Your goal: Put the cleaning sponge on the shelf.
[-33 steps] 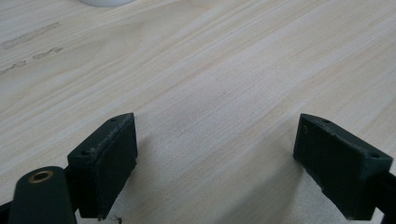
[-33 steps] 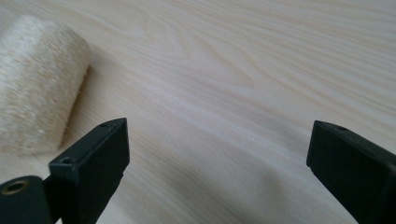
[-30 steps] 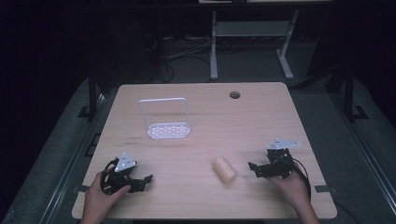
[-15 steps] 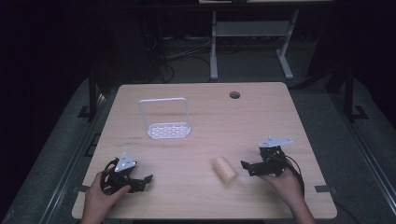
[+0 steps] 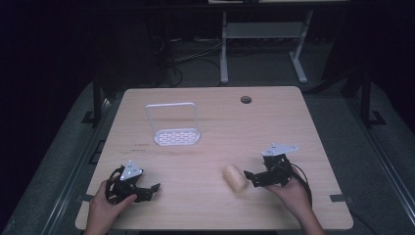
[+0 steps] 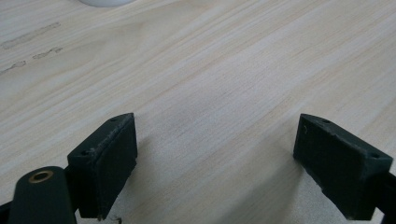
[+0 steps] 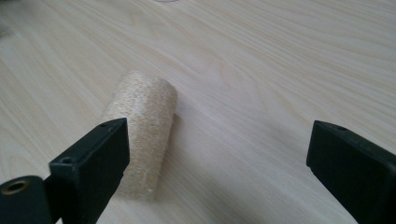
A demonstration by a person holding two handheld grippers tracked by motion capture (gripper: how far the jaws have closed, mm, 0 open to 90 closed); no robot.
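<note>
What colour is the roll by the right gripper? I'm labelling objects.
Pale beige roll, rough-textured; the right gripper view shows it best.

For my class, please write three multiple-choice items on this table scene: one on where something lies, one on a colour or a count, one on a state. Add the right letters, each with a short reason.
1. Where does the beige roll lie?
A. just ahead of the right tongs
B. inside the white rack
C. beside the left tongs

2. How many round holes does the table top have?
A. three
B. one
C. none

3. How do the right tongs stand?
A. shut on the roll
B. shut on nothing
C. open, holding nothing

Answers:
1 A, the roll lies by the jaw tips in the high view.
2 B, one dark hole near the far edge.
3 C, the right gripper view shows the jaws wide apart, the roll beside one.
</note>
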